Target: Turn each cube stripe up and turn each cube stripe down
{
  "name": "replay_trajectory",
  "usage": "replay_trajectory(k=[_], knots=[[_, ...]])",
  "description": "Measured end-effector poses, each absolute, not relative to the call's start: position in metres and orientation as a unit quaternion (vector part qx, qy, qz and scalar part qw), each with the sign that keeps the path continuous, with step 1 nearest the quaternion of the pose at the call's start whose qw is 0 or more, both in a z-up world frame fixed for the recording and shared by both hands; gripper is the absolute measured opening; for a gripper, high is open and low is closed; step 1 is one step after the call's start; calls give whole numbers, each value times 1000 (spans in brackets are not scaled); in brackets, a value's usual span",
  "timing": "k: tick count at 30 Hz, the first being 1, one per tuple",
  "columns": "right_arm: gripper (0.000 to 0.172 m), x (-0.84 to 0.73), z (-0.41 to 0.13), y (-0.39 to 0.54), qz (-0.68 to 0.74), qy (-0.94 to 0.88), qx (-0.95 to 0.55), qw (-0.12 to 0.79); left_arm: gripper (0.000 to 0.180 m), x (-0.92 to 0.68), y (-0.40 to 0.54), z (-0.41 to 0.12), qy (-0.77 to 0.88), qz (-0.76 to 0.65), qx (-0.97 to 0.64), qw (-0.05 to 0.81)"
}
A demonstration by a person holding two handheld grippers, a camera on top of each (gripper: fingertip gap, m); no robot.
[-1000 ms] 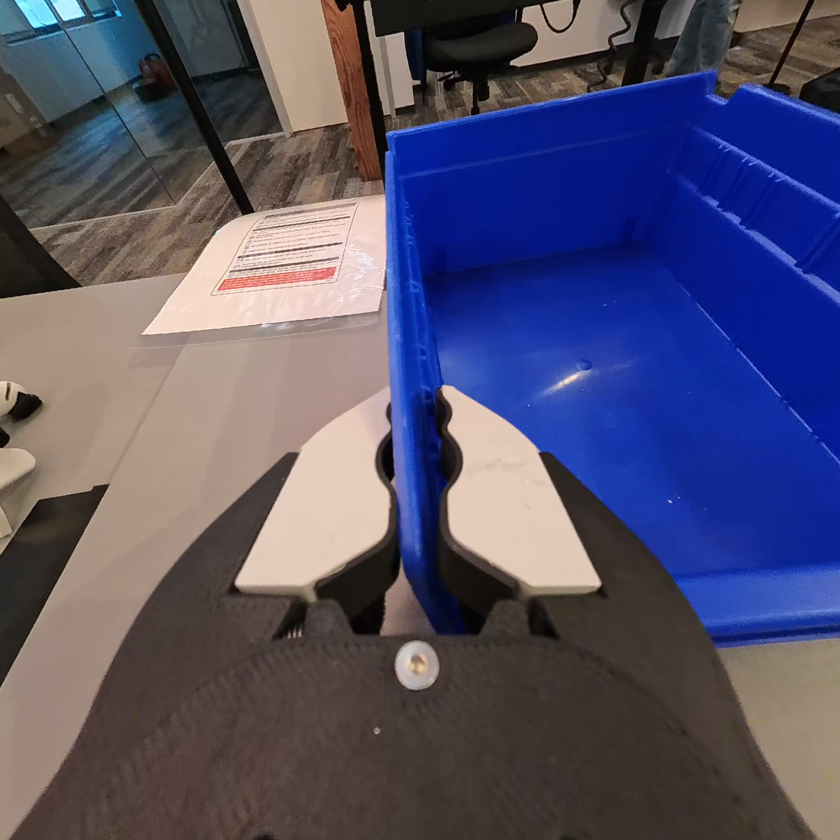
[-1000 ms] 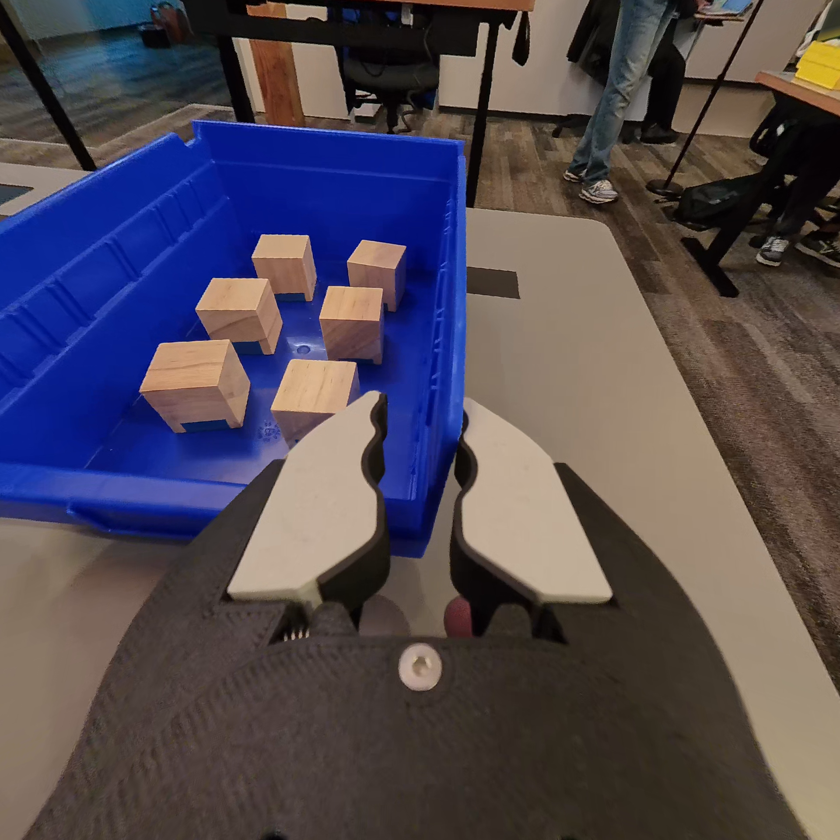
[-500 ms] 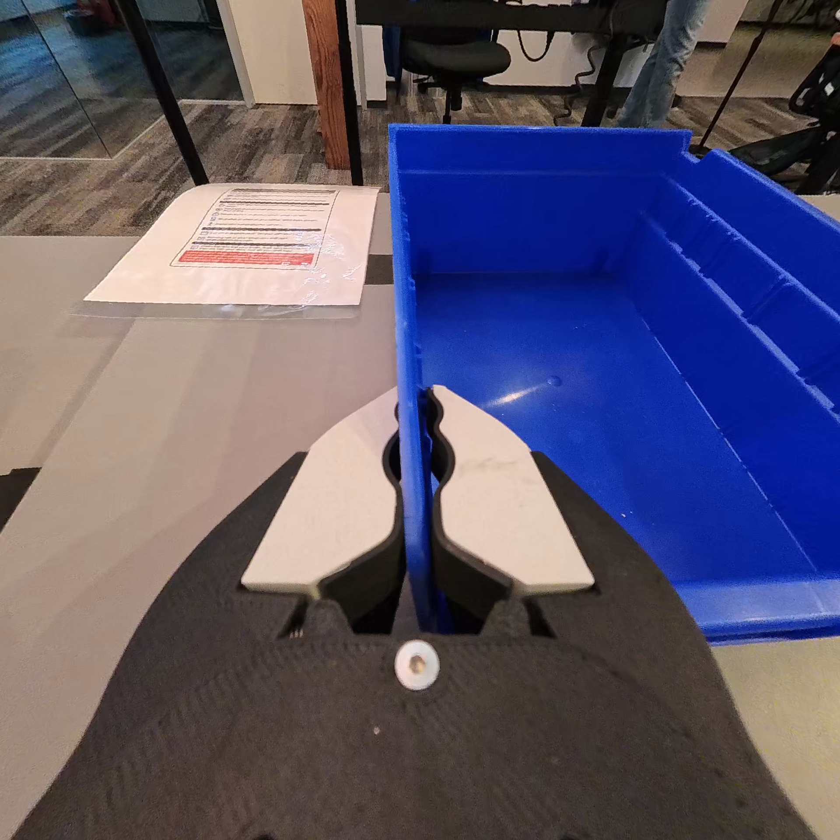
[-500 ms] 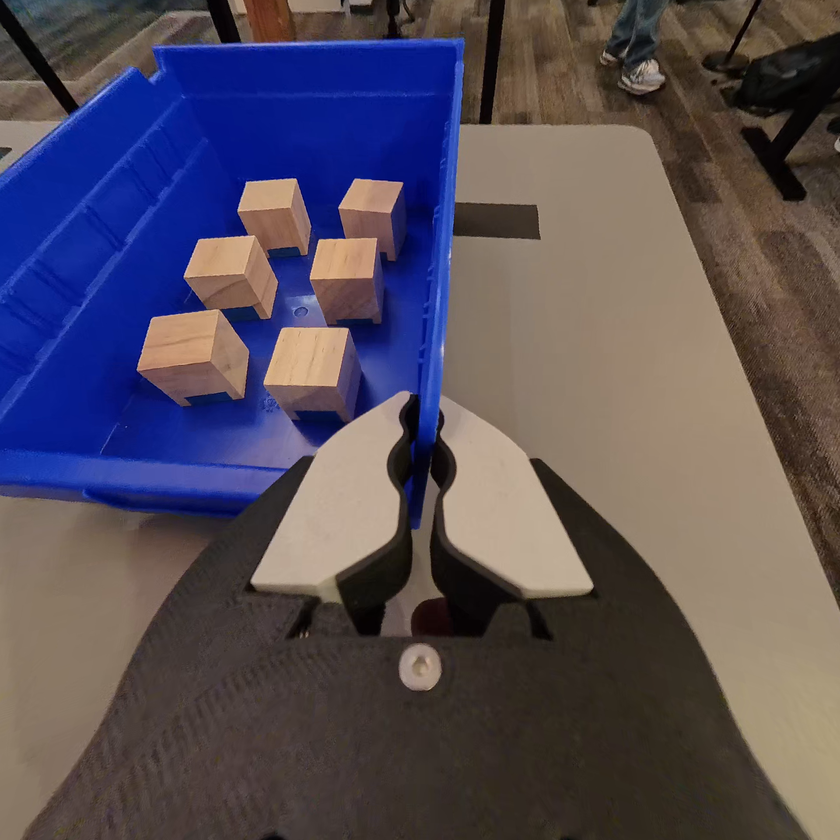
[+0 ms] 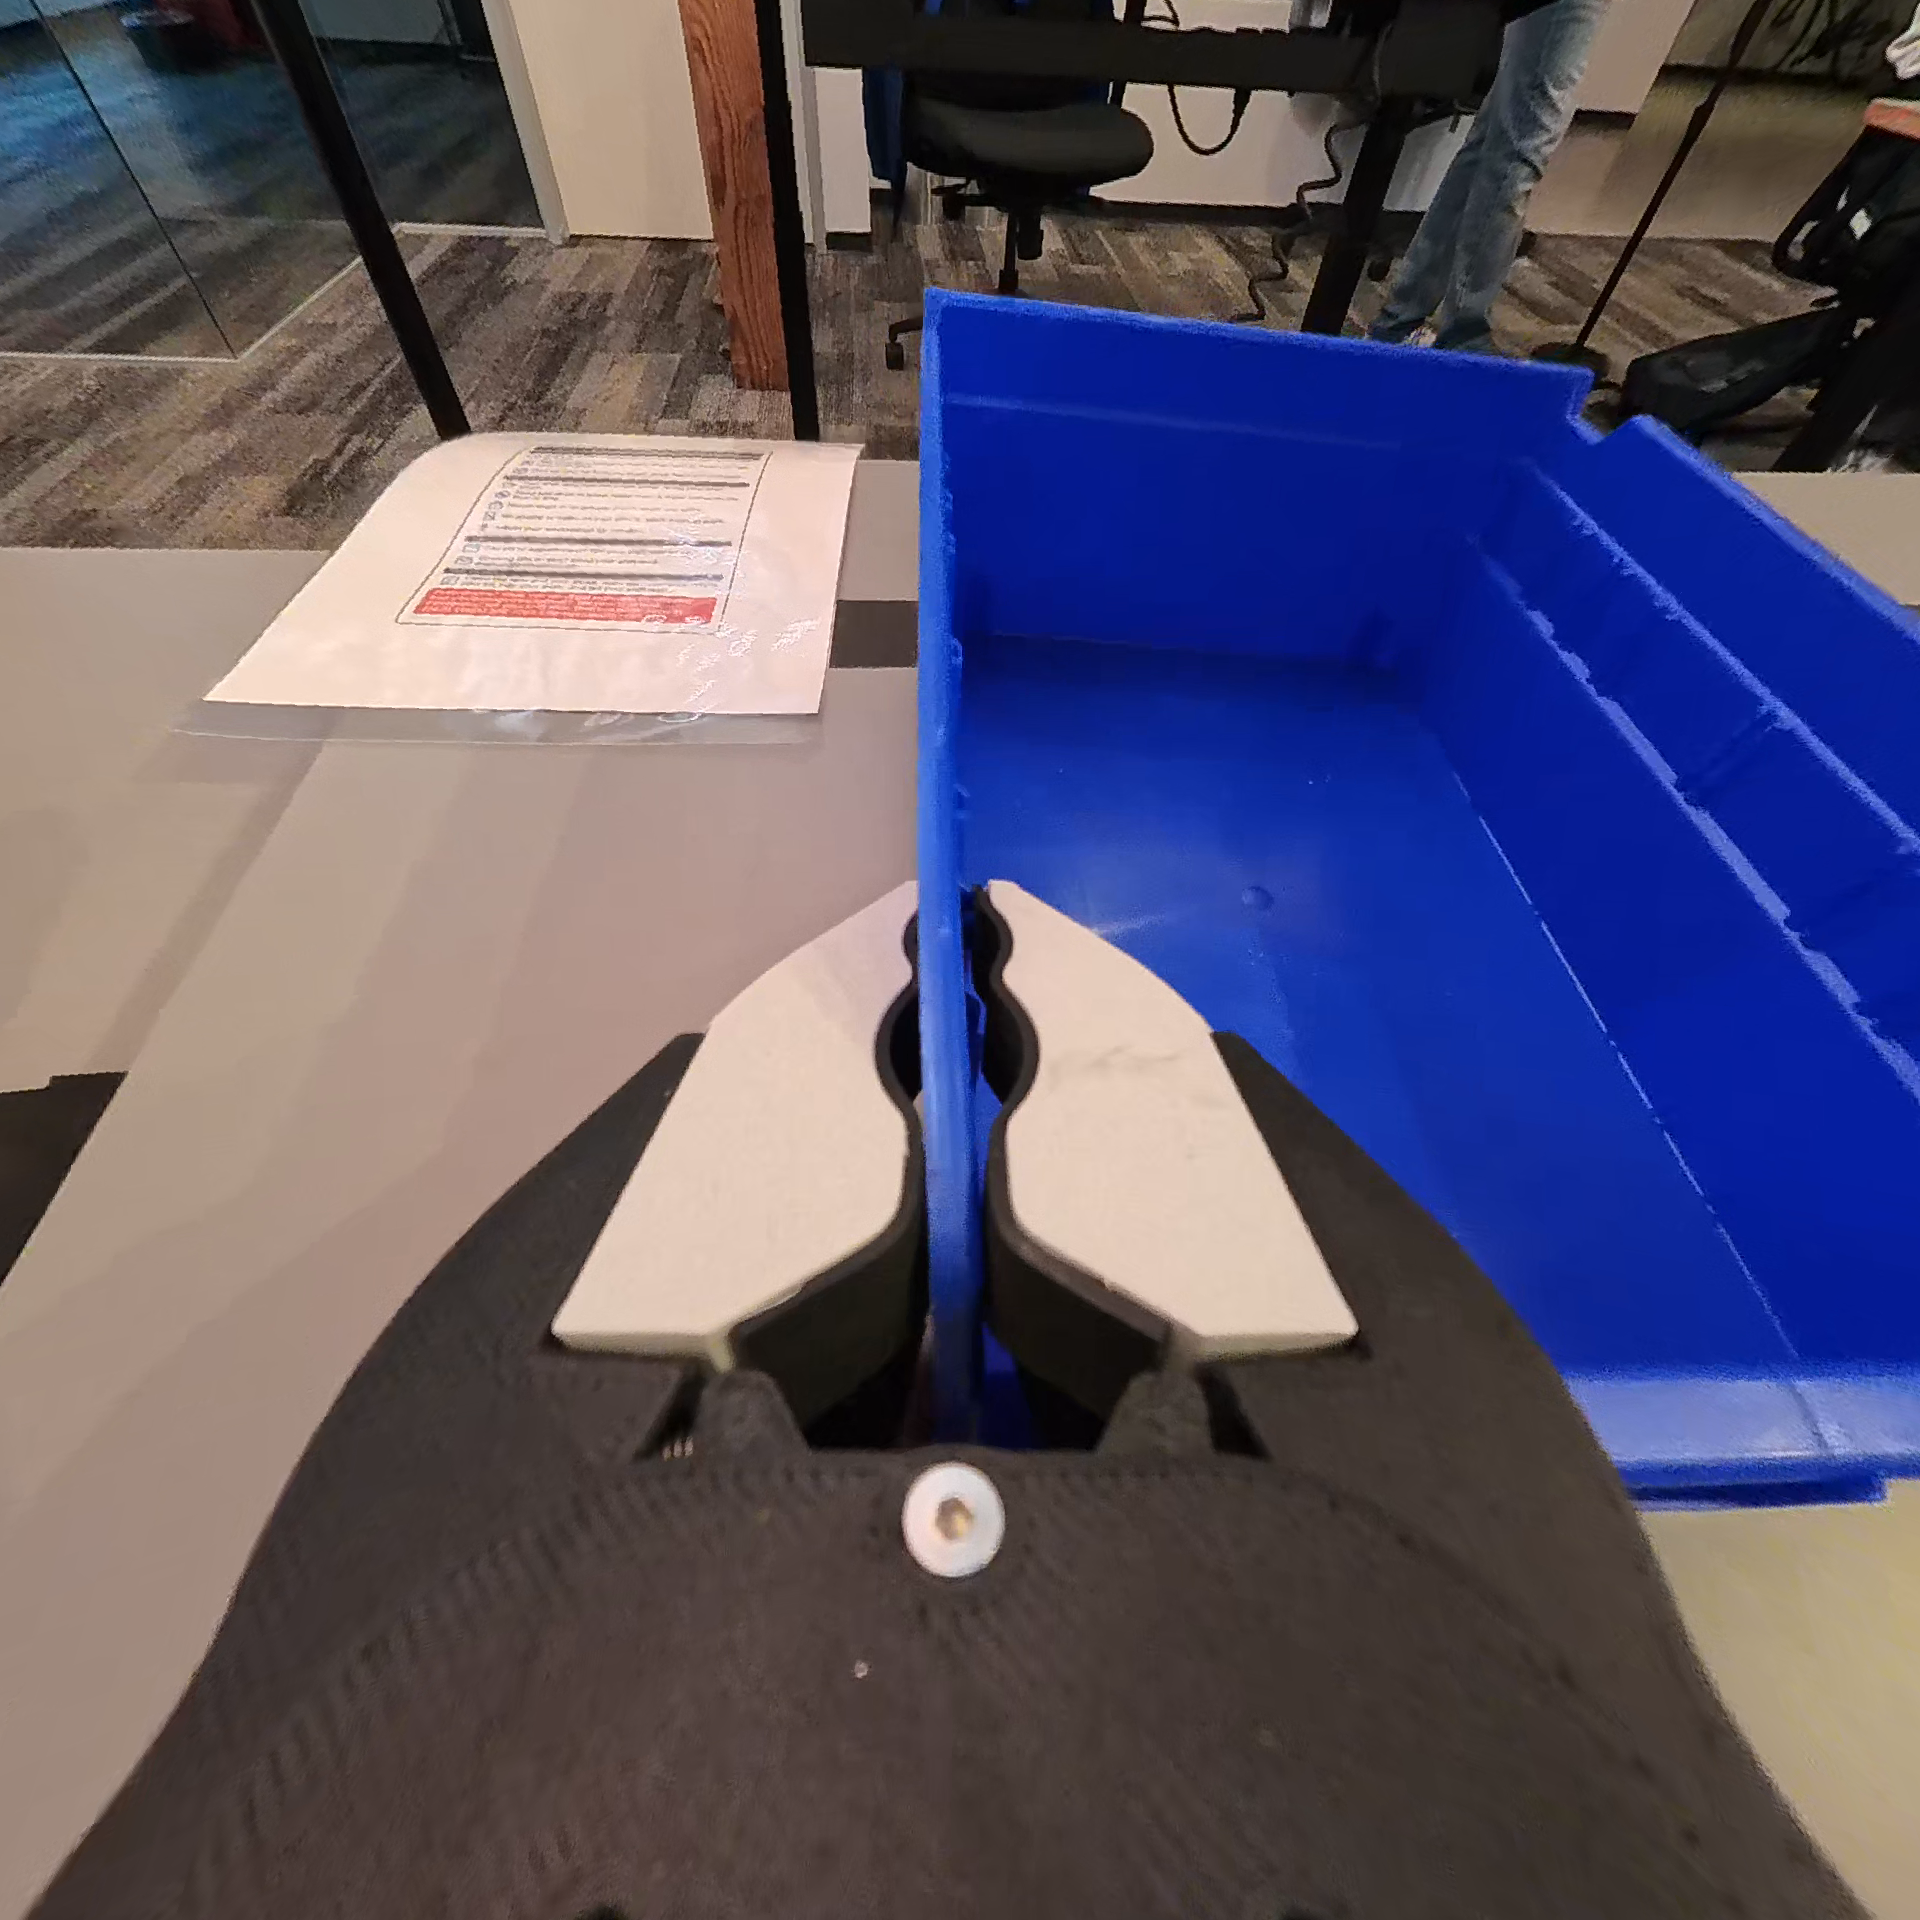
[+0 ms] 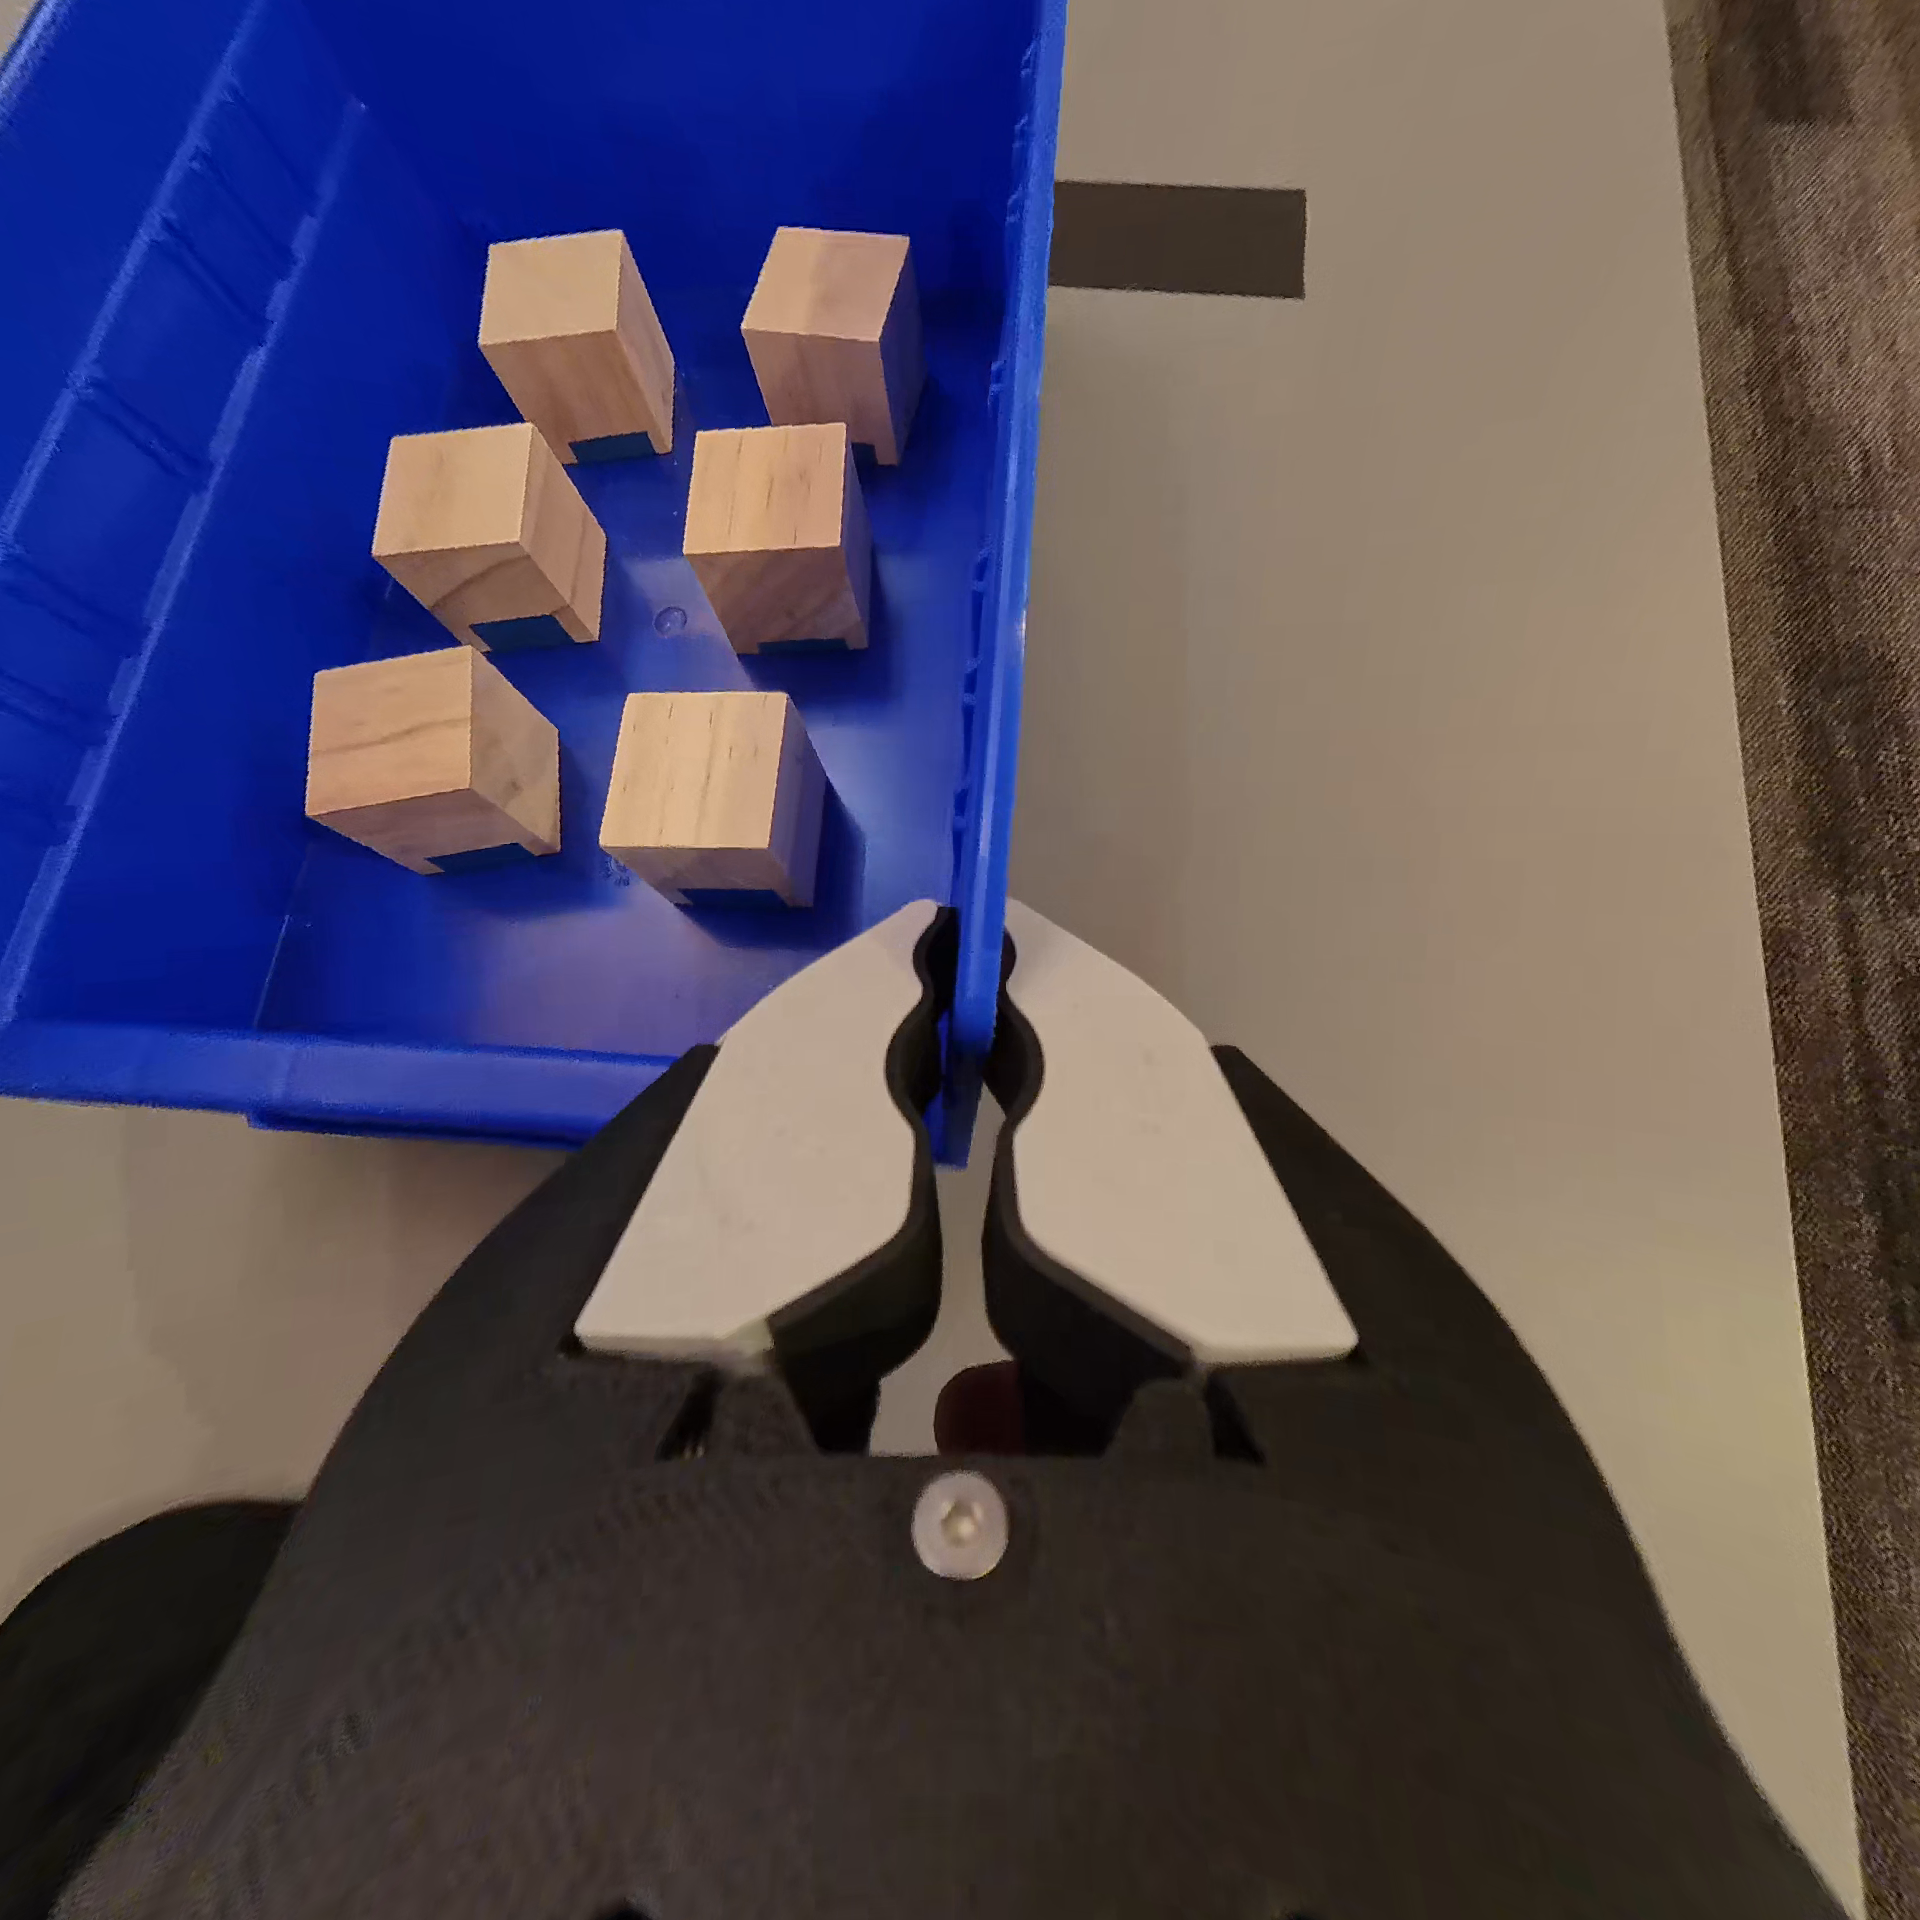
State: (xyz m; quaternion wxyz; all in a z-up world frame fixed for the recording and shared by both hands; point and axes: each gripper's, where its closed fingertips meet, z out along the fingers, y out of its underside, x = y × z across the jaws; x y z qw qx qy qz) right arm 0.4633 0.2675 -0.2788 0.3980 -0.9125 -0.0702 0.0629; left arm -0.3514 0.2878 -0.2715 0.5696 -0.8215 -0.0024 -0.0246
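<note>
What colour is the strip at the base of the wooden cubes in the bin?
Blue strip, clearest in the right wrist view.

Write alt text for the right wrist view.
The right gripper is clamped on the right side wall of a blue bin on a grey table. Six wooden cubes stand inside in two rows, plain faces up, blue stripes showing at their bases.

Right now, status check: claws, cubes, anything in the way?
Left claw and right claw each clamped on a blue bin side wall. Six wooden cubes inside, stripes down. Nothing blocking.
</note>
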Motion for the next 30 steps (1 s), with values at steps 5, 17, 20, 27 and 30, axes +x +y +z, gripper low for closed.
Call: replay_trajectory(k=[5,17,20,27,30], knots=[[4,458,-274,249,70,-84,-919,378,5,-350,286,-264,7,-10,-826,563],[4,438,-262,210,80,-130,-927,343,4,-350,277,-246,25,-18,-836,548],[4,431,-261,200,82,-141,-928,336,5,-349,273,-241,33,-24,-840,541],[4,420,-257,176,84,-161,-928,326,5,-346,265,-228,46,-27,-835,547],[5,416,-256,164,87,-170,-928,321,5,-342,259,-226,57,-20,-837,544]])
